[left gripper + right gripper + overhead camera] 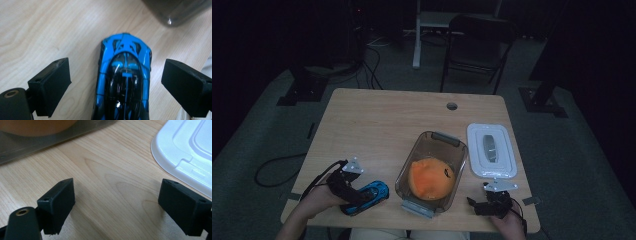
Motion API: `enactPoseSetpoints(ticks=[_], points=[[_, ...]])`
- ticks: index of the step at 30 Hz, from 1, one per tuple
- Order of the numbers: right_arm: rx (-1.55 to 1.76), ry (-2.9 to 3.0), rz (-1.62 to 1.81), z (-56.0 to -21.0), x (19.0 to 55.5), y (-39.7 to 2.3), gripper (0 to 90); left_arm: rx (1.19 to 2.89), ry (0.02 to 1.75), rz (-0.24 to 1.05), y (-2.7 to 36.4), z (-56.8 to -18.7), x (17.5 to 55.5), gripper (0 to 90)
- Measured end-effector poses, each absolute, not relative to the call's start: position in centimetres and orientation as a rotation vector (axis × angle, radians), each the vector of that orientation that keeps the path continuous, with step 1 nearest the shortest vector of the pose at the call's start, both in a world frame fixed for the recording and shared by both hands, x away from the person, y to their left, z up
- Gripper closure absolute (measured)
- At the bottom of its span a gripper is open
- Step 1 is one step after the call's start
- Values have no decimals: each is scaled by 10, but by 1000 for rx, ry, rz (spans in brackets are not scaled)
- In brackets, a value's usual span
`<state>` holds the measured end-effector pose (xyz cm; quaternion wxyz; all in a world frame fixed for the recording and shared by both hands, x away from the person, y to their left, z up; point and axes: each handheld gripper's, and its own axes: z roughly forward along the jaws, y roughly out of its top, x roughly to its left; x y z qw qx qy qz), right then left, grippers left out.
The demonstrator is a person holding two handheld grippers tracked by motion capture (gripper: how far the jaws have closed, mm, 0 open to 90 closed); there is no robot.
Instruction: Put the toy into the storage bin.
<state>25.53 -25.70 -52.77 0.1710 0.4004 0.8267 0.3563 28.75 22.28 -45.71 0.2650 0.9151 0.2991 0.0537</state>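
Straddled the toy car (pixel 124 80) with left gripper (pixel 116 85) jaws spread, pads clear of both flanks. Lay lengthwise toward twelve o'clock, at seven o'clock from the container (pixel 432 170). Kept right gripper (pixel 120 206) spread, empty

The surface (pixel 50 30) is pale matt wood grain, the toy car (pixel 125 75) glossy blue and black plastic, the lid (pixel 185 147) smooth white plastic, and the container (pixel 432 165) clear, slightly shiny plastic.

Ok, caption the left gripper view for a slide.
Open left hand-held gripper straddling a blue toy car on the table, jaws clear of its sides.
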Motion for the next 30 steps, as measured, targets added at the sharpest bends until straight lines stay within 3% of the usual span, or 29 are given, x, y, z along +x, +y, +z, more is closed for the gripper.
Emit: enactPoseSetpoints(ticks=[20, 30], points=[[1138, 2346, 1013, -528, 255, -257, 134, 2605, 809, 139, 208, -496, 278, 100], [1144, 2343, 1011, -528, 255, -257, 135, 2609, 793, 191, 208, -496, 275, 251]])
